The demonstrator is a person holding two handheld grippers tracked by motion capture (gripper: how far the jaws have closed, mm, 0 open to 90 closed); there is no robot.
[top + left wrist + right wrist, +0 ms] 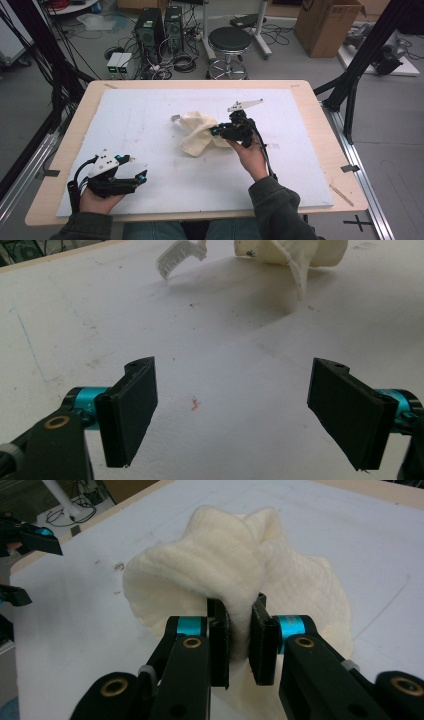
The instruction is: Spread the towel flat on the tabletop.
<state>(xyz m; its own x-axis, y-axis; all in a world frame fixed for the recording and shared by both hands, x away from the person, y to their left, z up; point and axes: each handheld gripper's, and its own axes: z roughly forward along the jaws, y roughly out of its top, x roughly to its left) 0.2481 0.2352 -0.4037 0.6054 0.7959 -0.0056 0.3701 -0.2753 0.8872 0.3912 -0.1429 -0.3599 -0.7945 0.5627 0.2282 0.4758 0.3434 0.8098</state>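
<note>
While the right tongs [239,642] pinch a fold of the cream cloth [235,575], the rest of it bunches up above the jaws in the right gripper view, ribbed and rumpled. From the high view the cloth [200,132] lies near the middle of the white tabletop [150,125], just left of the right tongs [220,131], and its long axis runs on a slant from the upper part of the frame's centre down to the lower left, where a narrow end rests flat on the sheet. A small white plastic piece [175,118] sits just beside its upper left edge. Down in the lower left of the frame the left tongs [135,170] rest well apart from the cloth; in the left gripper view they [232,412] stand wide and released, bare tabletop between them.
</note>
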